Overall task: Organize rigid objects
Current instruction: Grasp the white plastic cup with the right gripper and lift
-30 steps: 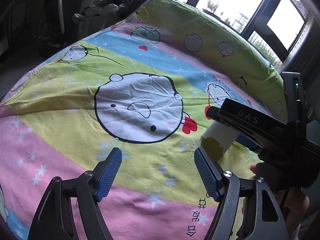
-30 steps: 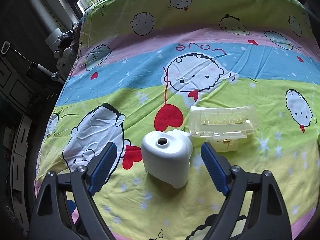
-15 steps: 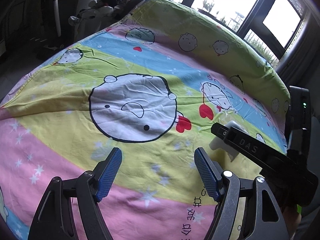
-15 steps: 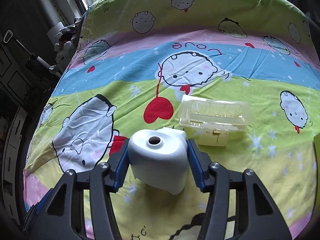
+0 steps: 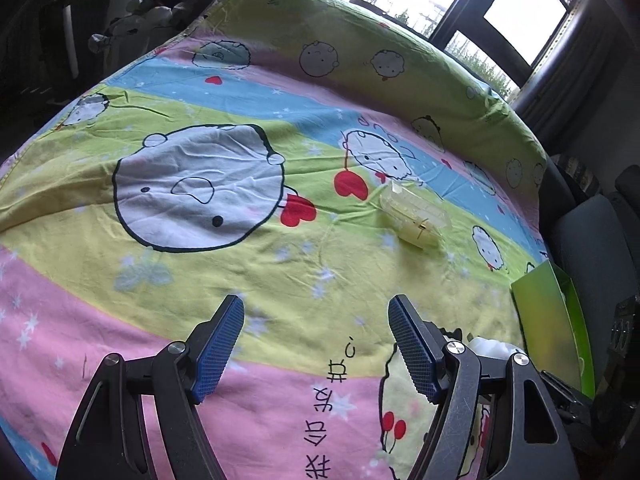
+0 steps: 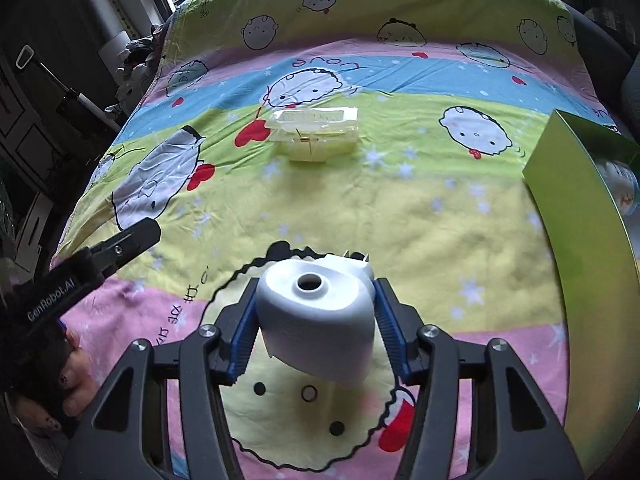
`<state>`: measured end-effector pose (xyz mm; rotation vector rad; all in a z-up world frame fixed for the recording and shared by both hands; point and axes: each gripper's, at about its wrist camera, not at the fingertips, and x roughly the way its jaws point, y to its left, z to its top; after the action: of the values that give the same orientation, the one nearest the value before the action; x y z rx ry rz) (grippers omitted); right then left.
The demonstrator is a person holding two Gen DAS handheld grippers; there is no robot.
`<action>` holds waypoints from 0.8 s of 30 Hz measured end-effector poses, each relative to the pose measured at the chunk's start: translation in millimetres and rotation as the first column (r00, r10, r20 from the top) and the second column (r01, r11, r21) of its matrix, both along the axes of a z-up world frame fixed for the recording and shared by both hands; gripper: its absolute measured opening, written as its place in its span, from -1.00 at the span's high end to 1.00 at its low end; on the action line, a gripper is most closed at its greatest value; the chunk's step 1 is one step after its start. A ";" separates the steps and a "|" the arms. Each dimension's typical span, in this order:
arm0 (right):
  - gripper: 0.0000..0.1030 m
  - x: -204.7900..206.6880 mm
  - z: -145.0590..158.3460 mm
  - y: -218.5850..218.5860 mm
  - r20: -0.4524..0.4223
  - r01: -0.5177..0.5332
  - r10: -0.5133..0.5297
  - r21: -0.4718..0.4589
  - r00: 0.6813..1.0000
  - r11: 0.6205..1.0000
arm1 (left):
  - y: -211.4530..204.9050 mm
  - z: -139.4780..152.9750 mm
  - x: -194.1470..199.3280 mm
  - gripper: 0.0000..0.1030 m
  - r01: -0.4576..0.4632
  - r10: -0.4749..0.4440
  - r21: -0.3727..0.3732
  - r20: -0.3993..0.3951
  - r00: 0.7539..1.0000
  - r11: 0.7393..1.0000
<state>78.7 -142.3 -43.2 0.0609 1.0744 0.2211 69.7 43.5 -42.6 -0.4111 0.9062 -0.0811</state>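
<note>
A white rounded plastic piece with a hole in its top hangs just above the cartoon bedsheet, and my right gripper is shut on its two sides. A sliver of that white piece shows behind my left gripper's right finger. My left gripper stands open over the sheet with nothing between its blue pads; its black tip reaches in from the left of the right wrist view. A clear lidded plastic box lies farther out on the sheet.
A green box stands at the bed's right edge with a bottle inside. A hand holds the left gripper. Dark furniture and soft toys line the far left; windows lie beyond the bed.
My right gripper closed on the white piece, lifted it and carried it toward the near right, away from the clear box. The left view swung right, so the clear box and green box now show.
</note>
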 end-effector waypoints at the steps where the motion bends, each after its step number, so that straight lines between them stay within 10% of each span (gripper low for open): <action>1: -0.08 0.9 -3.9 -3.5 -0.010 0.005 -0.005 0.007 1.000 1.000 | -3.3 -0.9 -0.4 -0.45 0.014 -0.014 -0.006 -0.001 1.000 1.000; 13: -0.48 -9.8 17.8 -54.1 0.029 0.146 -0.158 0.246 0.987 0.958 | -58.5 -0.4 -10.1 -0.45 0.290 -0.288 -0.077 0.029 0.957 0.954; 24: -0.15 -8.2 5.1 -51.9 -0.060 0.122 -0.107 0.349 0.992 0.929 | -113.3 -10.1 -19.6 -0.45 0.472 -0.471 -0.027 0.031 0.881 0.881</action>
<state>70.5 -194.2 -38.1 0.4516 1.0574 0.3061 50.2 -69.9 -52.7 -0.2104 0.9671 -0.5508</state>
